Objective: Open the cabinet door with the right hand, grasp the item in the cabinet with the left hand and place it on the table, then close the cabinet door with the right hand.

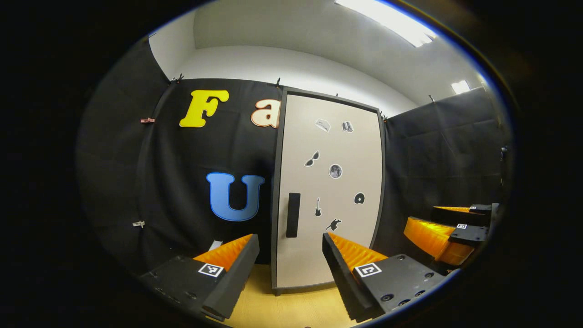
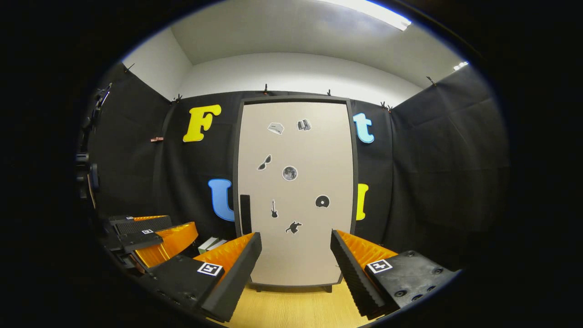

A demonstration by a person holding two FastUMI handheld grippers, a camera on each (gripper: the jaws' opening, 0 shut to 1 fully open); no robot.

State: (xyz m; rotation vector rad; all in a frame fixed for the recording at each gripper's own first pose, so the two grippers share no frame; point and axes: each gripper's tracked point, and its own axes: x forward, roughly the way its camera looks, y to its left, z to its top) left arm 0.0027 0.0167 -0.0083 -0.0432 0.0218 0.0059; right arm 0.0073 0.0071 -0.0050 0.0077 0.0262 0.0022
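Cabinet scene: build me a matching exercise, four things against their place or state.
Things:
1. cabinet door
2. handle
3. left gripper
4. table

Places or states:
A. open, holding nothing
B. closed, with small stickers
C. dark vertical bar at the door's left edge
D. light wood, under the cabinet

Pairs: 1-B, 2-C, 3-A, 4-D

One cabinet (image 2: 295, 191) standing, one door (image 2: 314, 255), one handle (image 2: 245, 214), seven stickers (image 2: 289, 173) showing on it. Two grippers (image 2: 296, 269) (image 1: 291, 269) hovering over one table (image 2: 291, 310).
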